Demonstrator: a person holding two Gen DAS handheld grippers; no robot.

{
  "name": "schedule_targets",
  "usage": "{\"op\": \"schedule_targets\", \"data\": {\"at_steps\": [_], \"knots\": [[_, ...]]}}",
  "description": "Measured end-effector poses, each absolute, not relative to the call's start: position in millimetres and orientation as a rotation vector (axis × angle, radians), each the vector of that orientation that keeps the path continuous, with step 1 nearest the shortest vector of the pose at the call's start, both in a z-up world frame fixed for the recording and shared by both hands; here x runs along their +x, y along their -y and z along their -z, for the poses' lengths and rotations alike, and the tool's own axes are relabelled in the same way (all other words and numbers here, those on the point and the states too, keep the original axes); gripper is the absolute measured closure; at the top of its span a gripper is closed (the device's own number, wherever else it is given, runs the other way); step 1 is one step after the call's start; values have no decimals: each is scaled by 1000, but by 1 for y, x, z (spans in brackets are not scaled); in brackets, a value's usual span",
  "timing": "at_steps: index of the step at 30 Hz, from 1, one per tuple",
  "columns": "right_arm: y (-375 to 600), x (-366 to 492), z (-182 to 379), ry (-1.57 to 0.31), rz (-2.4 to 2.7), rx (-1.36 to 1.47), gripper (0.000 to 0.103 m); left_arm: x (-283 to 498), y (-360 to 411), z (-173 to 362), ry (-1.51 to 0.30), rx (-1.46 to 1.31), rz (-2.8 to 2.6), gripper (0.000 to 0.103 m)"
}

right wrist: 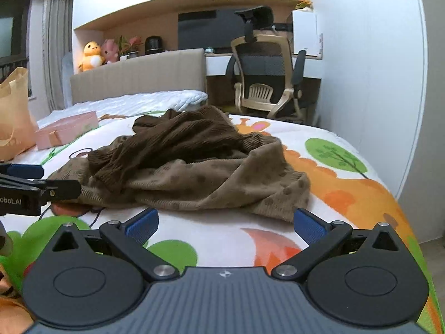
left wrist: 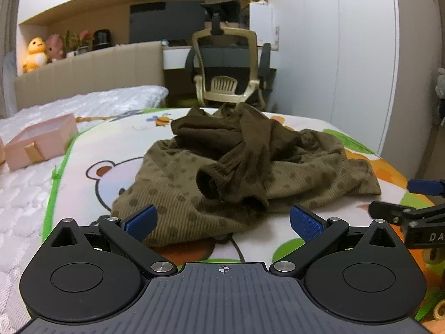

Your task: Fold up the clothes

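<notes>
A crumpled brown garment lies in a heap on a cartoon-print bed cover; its body is tan with dark dots, its sleeves darker ribbed knit. In the left wrist view my left gripper stands open just short of the garment's near hem, nothing between its blue pads. The right gripper's fingers enter that view at the right edge. In the right wrist view the garment lies ahead of my open right gripper, whose right pad sits near the hem's corner. The left gripper shows at the left.
A pink open gift box sits on the bed to the left, and a tan paper bag stands beyond it. A beige headboard, an office chair and a desk stand behind the bed. A white wall is on the right.
</notes>
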State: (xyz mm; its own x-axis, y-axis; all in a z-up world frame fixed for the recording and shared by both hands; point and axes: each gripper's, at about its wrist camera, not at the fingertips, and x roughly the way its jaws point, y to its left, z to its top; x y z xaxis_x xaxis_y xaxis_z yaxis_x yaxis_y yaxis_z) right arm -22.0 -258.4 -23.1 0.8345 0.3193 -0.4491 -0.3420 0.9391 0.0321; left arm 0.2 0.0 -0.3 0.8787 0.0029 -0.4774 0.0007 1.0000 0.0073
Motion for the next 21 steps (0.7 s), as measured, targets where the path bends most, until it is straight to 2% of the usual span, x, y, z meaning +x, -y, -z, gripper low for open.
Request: {"op": "schedule_targets", "data": {"at_steps": [5,11,21], "knots": [[251,-30,18,-447,-349,-53,0,2,0,4,-522,-7,7,0],[252,-17,25,-560,-400,-27,0,6,-2,10,-584,-24,5,0],[250,-13,31,-598,-393,-24,0,11,-4,14,-657,-31,16,0]]}}
